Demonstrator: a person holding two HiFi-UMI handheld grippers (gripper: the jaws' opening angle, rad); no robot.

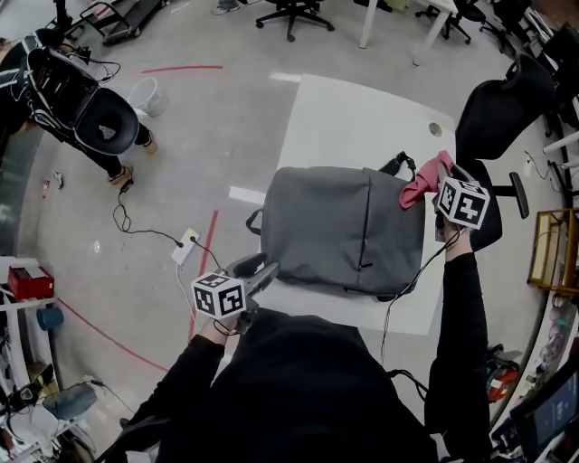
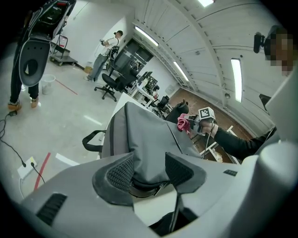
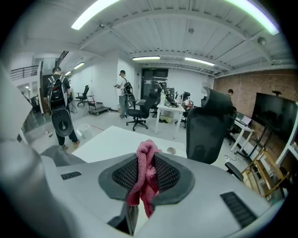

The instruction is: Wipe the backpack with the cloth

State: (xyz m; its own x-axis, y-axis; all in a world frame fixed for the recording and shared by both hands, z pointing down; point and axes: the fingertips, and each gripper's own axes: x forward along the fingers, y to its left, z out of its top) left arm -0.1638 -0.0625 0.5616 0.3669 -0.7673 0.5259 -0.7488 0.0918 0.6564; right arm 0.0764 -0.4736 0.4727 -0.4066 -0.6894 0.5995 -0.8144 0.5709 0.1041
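The left claw (image 2: pixel 149 171), wide, grips the backpack (image 2: pixel 139 135) by a corner; the right claw (image 3: pixel 146 173), narrow, pinches the pink cloth (image 3: pixel 148 153)

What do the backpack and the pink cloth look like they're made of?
The backpack looks like woven synthetic fabric: matte grey, smooth, with soft folds and stitched seams. The cloth is probably a knitted or terry microfibre: pink, limp, with a nubby looped surface. The exact fibre can't be told.

Bright, even light from ceiling strip lamps (image 3: pixel 107 11) — soft shadows, fisheye bending, dark corners in gripper views
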